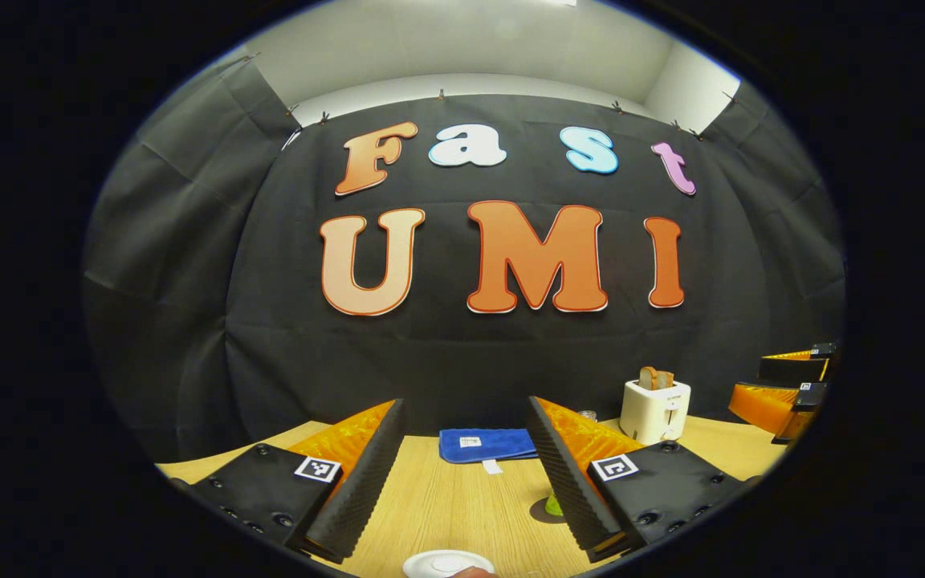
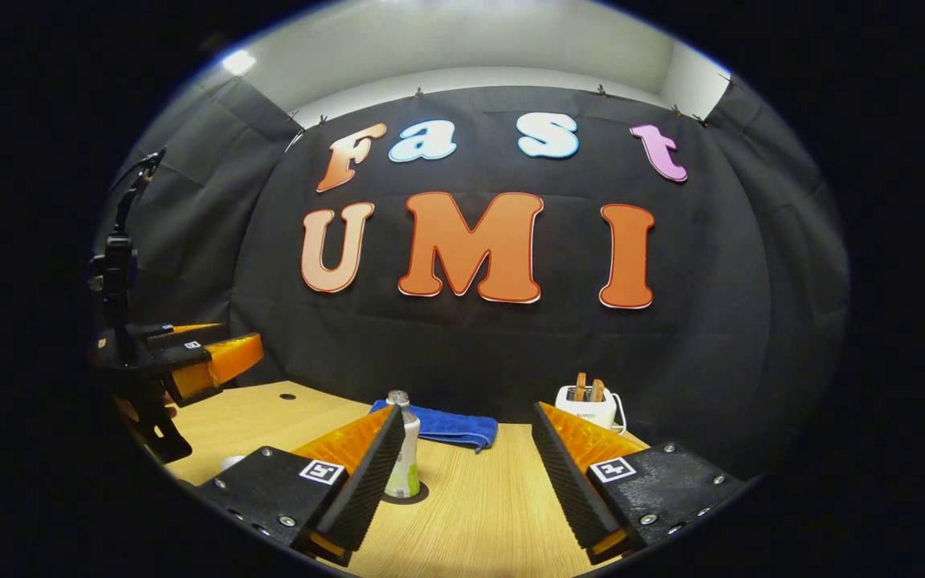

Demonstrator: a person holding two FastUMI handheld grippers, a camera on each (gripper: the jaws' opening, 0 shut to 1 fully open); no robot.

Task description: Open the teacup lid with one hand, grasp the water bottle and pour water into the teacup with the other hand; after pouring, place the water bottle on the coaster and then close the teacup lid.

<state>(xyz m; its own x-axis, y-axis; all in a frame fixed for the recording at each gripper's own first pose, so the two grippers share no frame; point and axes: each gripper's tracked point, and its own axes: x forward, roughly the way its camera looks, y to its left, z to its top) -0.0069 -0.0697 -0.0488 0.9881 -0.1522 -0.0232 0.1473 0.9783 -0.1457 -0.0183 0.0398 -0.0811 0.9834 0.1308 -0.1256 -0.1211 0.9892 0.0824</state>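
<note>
1. Broadly, the wooden worktop (image 2: 495, 498) carries everything: a blue cloth (image 2: 450, 427) and a white toaster (image 2: 587, 407) at the back, the task's things nearer.
2. The right gripper (image 2: 462, 474) hangs level over the worktop, jaws spread wide and holding nothing.
3. The left gripper (image 1: 462, 474) is posed likewise, jaws wide apart and empty; in the right gripper view it sits far off to the left.
4. The water bottle (image 2: 404, 449) stands upright, long axis vertical, just ahead of the right gripper's left finger and partly hidden by it, so the right hand seems nearer to it.
5. The teacup lid (image 1: 446, 563), a white disc, lies at the bottom edge of the left gripper view, below and between those jaws; the left hand looks better placed for it.
6. Whether a coaster lies under the bottle I cannot tell.
</note>
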